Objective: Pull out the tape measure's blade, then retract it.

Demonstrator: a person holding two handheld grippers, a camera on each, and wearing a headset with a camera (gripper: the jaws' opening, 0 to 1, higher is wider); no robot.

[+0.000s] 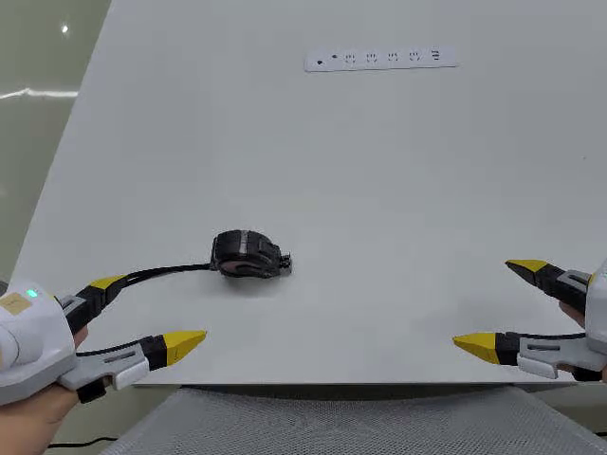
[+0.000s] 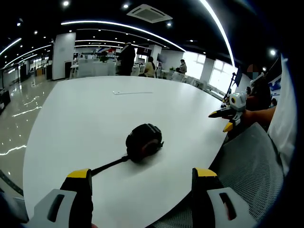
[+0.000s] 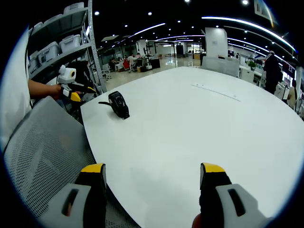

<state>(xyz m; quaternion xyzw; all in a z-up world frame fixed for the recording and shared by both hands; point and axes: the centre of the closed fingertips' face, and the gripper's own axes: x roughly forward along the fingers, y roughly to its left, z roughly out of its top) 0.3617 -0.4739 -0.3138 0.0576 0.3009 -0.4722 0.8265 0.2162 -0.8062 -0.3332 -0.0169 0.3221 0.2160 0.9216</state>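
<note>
Closest to me in the head view is a grey mesh chair back (image 1: 332, 422), running along the near edge of the white desk (image 1: 379, 190). Just past it, at the near left corner, I see the left gripper (image 1: 163, 308), held in a hand (image 1: 38, 409). Its yellow-tipped jaws are spread wide with nothing between them. The left gripper view agrees: the left gripper (image 2: 142, 173) has its jaws apart on either side of the desk surface.

At the near right sits the right gripper (image 1: 482, 303), with its jaws also well apart and holding nothing. They hang over the desk's near edge. In the right gripper view, the right gripper (image 3: 152, 167) has only bare desk between its two tips.

The tape measure (image 1: 248, 254) lies on the desk, left of centre and towards the near side. It is just beyond the left gripper and well apart from the right one. Its case is black with a grey band, and a small dark nub sticks out at its right end. A black strap (image 1: 166, 273) trails left from the case towards the far jaw of the left gripper. I cannot tell whether the strap touches that jaw.

At the far side of the desk, right of centre, lies a flat white strip with dark markings (image 1: 379, 59).
</note>
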